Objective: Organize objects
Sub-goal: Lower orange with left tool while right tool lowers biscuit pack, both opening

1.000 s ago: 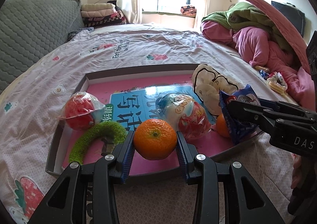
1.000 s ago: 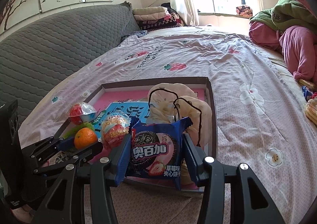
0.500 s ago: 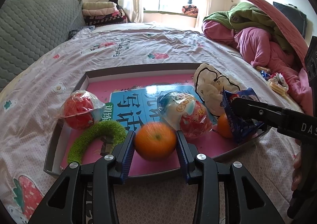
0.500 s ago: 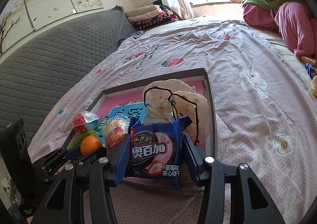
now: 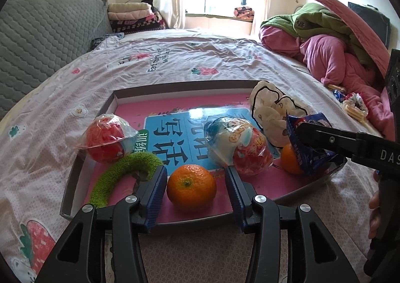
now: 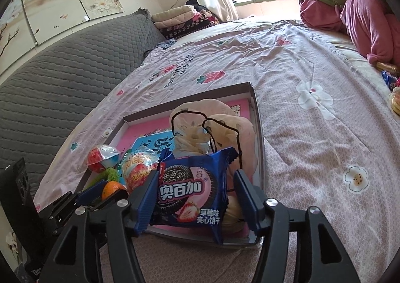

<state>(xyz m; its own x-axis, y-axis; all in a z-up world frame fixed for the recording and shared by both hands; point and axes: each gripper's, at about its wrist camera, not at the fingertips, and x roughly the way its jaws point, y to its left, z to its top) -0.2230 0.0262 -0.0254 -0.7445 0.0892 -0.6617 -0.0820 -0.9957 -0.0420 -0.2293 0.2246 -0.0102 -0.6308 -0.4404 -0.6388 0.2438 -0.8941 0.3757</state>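
A shallow pink tray lies on the bed. My left gripper is open, its pads apart from an orange mandarin that rests on the tray's near edge. My right gripper is open, with a blue cookie packet standing between its pads at the tray's near right corner; the packet also shows in the left wrist view. A second mandarin sits behind the packet.
On the tray lie two wrapped toy eggs, a green fuzzy ring and cream cloth pouches. Piled pink and green bedding and loose snacks lie to the right. A grey headboard stands to the left.
My left gripper has opened and let go of the mandarin, which now rests on the tray. My right gripper's pads have spread away from the cookie packet.
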